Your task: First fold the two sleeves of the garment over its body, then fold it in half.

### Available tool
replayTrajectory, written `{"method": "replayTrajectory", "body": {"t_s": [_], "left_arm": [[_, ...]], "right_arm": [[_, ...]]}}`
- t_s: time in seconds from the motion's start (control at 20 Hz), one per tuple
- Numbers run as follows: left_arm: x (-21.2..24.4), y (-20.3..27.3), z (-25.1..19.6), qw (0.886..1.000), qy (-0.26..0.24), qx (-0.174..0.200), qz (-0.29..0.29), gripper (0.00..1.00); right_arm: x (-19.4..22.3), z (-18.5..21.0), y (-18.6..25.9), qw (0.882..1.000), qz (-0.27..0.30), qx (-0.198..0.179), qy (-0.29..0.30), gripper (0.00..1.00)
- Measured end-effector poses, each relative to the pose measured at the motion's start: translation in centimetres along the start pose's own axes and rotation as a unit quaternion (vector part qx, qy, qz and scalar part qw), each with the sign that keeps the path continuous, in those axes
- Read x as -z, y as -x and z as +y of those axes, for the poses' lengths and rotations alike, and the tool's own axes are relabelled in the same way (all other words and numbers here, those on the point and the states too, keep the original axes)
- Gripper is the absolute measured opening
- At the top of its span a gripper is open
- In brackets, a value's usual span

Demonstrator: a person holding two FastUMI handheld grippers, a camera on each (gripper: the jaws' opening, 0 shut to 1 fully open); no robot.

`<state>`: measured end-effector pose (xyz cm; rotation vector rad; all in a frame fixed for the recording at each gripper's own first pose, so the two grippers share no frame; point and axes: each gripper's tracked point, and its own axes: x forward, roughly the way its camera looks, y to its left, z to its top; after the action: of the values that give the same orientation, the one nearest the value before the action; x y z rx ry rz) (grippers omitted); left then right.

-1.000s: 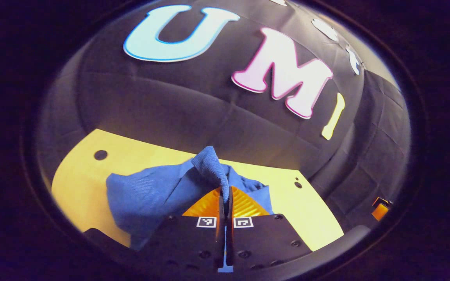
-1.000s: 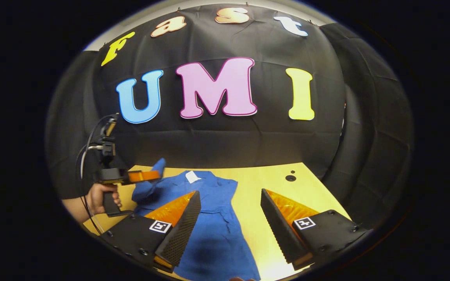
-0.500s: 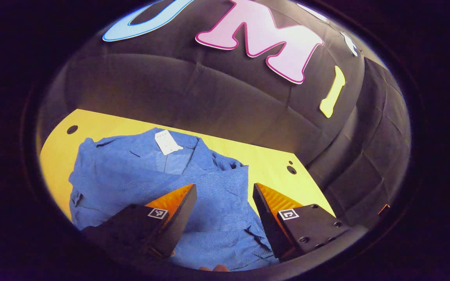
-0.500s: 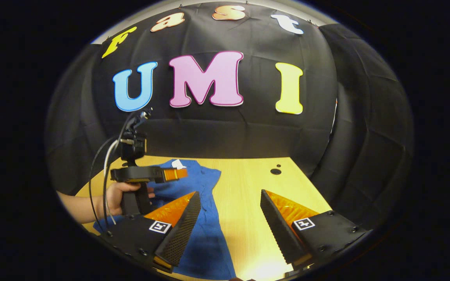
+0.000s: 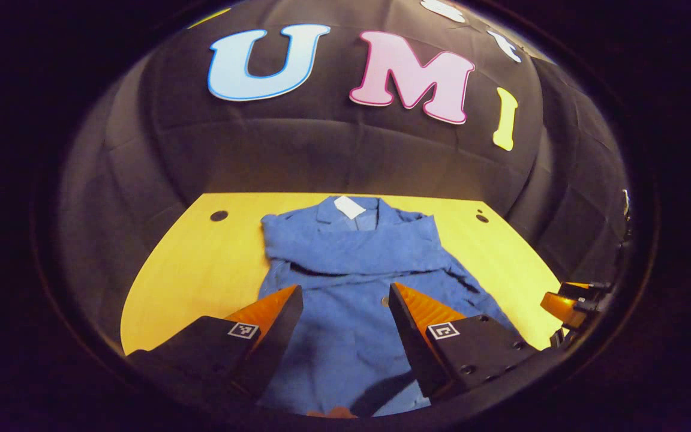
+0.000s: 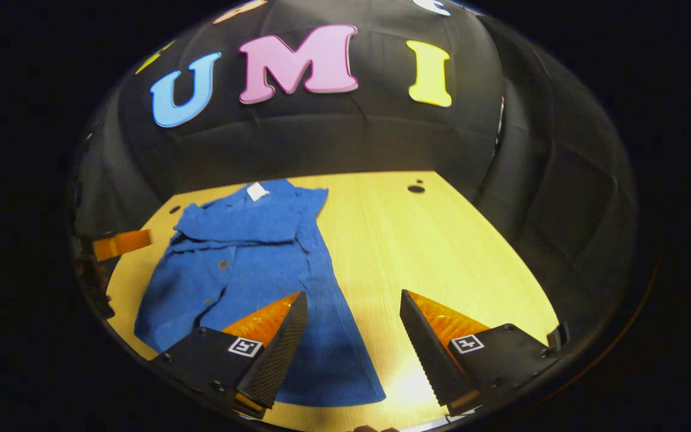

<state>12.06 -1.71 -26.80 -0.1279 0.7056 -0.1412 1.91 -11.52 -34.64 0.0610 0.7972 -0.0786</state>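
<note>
Sleeves folded over the shirt [image 5: 351, 264]; both grippers [image 5: 345, 318] [image 6: 351, 336] spread, empty, should pinch the hem corners evenly before halving.

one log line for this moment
shirt: flat on table, sleeves folded over body | left gripper: open, empty | right gripper: open, empty | half fold: not done

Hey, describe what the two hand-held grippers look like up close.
Each has a black, blocky body with visible screws and a small square black-and-white marker near the base of each finger. The left hand-held gripper and the right hand-held gripper both have two wedge-shaped fingers tapering to points; the right one's inner faces are ridged.
</note>
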Motion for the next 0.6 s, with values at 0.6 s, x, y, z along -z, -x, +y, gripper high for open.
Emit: {"method": "replayTrajectory", "body": {"t_s": [0.6], "left_arm": [[18.1, 3.6, 8.1, 0.982, 0.041, -0.083, 0.166, 0.86]], "right_arm": [[11.1, -0.4, -0.7, 0.988, 0.148, 0.043, 0.002, 0.99]]}}
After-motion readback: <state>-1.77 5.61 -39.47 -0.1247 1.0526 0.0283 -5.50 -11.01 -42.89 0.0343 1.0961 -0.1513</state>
